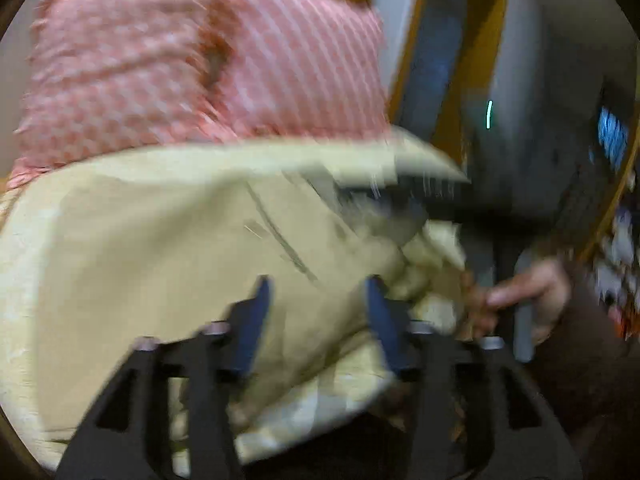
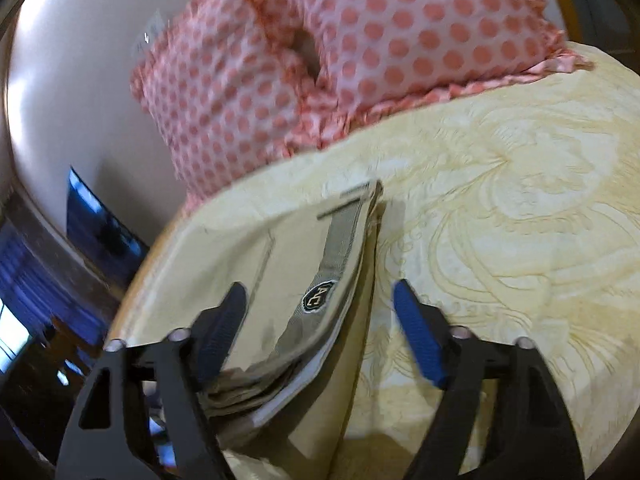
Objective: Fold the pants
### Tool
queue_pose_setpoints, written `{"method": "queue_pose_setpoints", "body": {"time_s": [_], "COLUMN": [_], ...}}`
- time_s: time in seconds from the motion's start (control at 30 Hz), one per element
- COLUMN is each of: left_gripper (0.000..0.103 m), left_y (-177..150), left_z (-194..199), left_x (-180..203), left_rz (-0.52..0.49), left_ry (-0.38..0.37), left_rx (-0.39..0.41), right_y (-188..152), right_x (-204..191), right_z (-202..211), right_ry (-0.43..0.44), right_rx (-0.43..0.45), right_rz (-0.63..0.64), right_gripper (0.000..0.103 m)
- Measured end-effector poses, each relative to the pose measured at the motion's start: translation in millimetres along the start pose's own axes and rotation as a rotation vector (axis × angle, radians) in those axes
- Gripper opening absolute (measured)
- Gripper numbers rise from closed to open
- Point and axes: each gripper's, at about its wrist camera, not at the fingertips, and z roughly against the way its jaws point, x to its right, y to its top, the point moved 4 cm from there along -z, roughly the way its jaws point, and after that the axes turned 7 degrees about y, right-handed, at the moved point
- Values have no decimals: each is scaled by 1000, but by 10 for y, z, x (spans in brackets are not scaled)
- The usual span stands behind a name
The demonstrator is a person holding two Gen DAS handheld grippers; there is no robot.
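Over on the left, the left claw [image 1: 318,320] hangs with its jaws apart above the khaki pants [image 1: 180,260], nothing between its blue pads. The pants lie on the bed's cream bedspread [image 2: 520,200], below the pink spotted pillows [image 2: 360,40]. To the right, the right claw [image 2: 320,320] is spread wide too, straddling the waistband edge with the grey tape and small black badge [image 2: 318,296], but not pinching it. The picture is blurred, so creases are hard to read. This looks like an early step: laying the pants out. Next, I reckon, each claw must nip an edge and bring one half over the other.
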Motion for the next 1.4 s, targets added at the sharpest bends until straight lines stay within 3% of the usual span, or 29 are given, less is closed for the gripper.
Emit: {"method": "queue_pose_setpoints", "body": {"time_s": [0.1, 0.17, 0.23, 0.3, 0.37, 0.47, 0.57, 0.63, 0.67, 0.7, 0.77, 0.87, 1.0, 1.13, 1.2, 1.27, 1.33, 1.4], "left_gripper": [70, 70, 68, 68, 68, 66, 69, 67, 42, 16, 9, 8, 8, 9, 11, 15, 24, 34], "left_y": [153, 193, 178, 158, 133, 102, 133, 163, 171, 171, 199, 378, 785, 1274, 1357, 1333, 1286, 1302], "left_z": [171, 115, 8, -128, -312, -562, -699, -765, -818, -898, -901, -911, -1074, -1554, -1827, -2112, -2171, -2022], "left_x": [-624, -1249, -1652, -1902, -2051, -2129, -2145, -2186, -2221, -2267, -2302, -2232, -2222, -2358, -2426, -2454, -2477, -2500], "left_rz": [92, 212, 301, 355, 406, 462, 477, 524, 553, 586, 607, 532, 440, 378, 363, 336, 334, 323], "left_ry": [113, 186, 214, 184, 118, -1, -55, -95, -108, -117, -151, -118, -64, 37, 85, 158, 194, 227], "left_rx": [40, -18, -77, -131, -200, -266, -281, -290, -302, -326, -325, -311, -259, -194, -206, -272, -286, -244], "right_y": [-26, -38, -21, -18, -26, -4, 41, 61, 60, 58, 106, 237, 695, 1184, 1325, 1312, 1258, 1290], "right_x": [26, 57, 80, 107, 104, 200, 271, 273, 290, 321, 332, 275, 233, 386, 538, 645, 667, 592], "right_z": [-156, -197, -217, -248, -236, -248, -281, -319, -334, -334, -326, -349, -535, -669, -826, -1029, -1128, -984], "right_ry": [-22, -13, -10, 8, 45, 101, 143, 160, 191, 238, 317, 352, 317, 264, 164, 44, -75, -137], "right_rx": [-55, -56, -60, -70, -71, -78, -84, -99, -105, -106, -99, -91, -37, 48, 55, -6, -78, -54], "right_rz": [5, -4, -16, -32, -34, -105, -141, -139, -156, -196, -243, -231, -166, -147, -133, -106, -60, -18], "right_gripper": [62, 60, 59, 45, 39, 39, 38, 31, 19, 14, 11, 10, 10, 10, 10, 11, 21, 41]}}
